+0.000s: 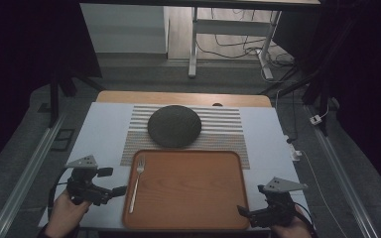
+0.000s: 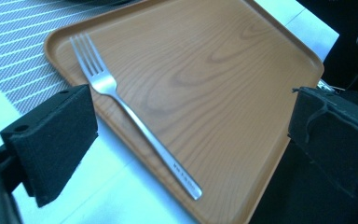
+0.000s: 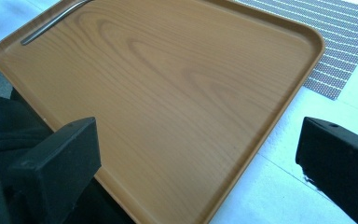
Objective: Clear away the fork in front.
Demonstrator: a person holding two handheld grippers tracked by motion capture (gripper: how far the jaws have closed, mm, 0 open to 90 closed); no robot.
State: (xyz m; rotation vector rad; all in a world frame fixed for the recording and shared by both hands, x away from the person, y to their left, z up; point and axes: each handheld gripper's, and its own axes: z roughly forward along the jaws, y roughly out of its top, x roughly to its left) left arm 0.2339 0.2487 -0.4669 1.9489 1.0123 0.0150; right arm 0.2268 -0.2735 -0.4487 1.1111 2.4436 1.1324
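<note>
- Black foam pads face each other across a wide gap on the left gripper (image 1: 120,190), which hangs just off the left edge of the tray (image 1: 188,218), apart from it; nothing lies between its jaws.
- In the left gripper view those jaws stand spread wide, and the steel fork (image 2: 135,119) shows between them farther off, untouched.
- The fork (image 1: 137,180) lies flat in the tray along its left side, tines toward the far edge, handle toward the person.
- The right gripper (image 1: 241,211) sits at the tray's near right corner, its jaws likewise spread wide with nothing gripped; in the right gripper view the wooden tray (image 3: 177,93) spans the gap between them.
- Beyond the tray a striped placemat (image 1: 228,130) lies on the white table (image 1: 101,129).
- A dark round plate (image 1: 174,126) rests on the placemat, just past the tray's far edge.
</note>
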